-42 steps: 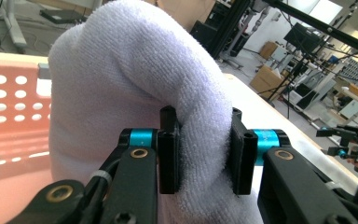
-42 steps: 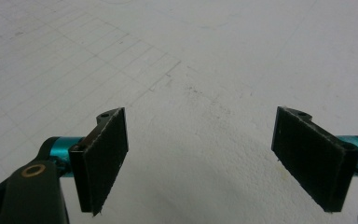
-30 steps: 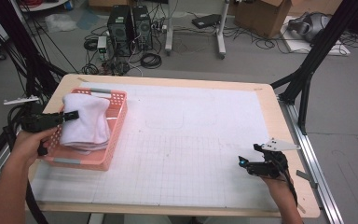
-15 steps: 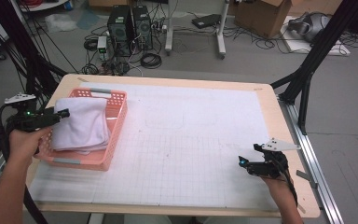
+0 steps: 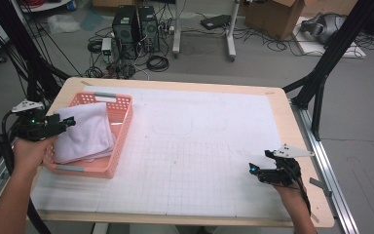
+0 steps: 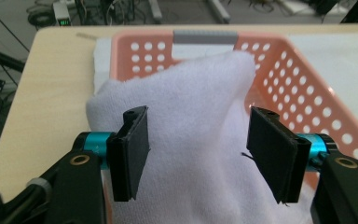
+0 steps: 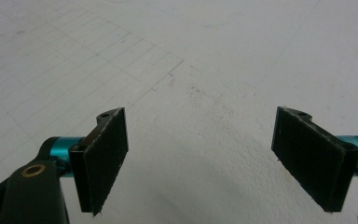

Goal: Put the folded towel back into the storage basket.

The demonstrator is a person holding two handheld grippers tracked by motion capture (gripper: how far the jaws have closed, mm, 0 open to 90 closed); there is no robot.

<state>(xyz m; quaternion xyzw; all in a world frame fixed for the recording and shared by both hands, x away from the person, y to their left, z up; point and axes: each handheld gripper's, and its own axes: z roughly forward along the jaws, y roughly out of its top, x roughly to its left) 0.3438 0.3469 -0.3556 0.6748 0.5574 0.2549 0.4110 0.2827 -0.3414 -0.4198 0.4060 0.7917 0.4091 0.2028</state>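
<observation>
The surface (image 5: 195, 161) is a pale wooden top under a white gridded mat, set in a lab with computer towers (image 5: 136, 27), cables and a cardboard box (image 5: 277, 17) on the floor beyond. At the near right, the right claw (image 5: 251, 168) hovers just over bare mat with its jaws spread wide and nothing between them. At the near left, the left claw (image 5: 71, 122) sits at the near-left edge of the pink basket (image 5: 121, 126). Its jaws have just been opening: a second ago they pinched the white towel (image 5: 85, 131), and now they stand released, with the cloth still between them in the left gripper view but neither pad (image 6: 135, 149) pressing on it. The hand has also drawn back a little toward the left edge. That reads as the drop completed: the towel now lies folded inside the basket, its near-left corner bunched up over the rim. The basket, perforated and with 1 grey handle (image 6: 205, 36) at its far end, holds the towel and nothing else visible. Judging from this, what remains is clearing the left claw away.
</observation>
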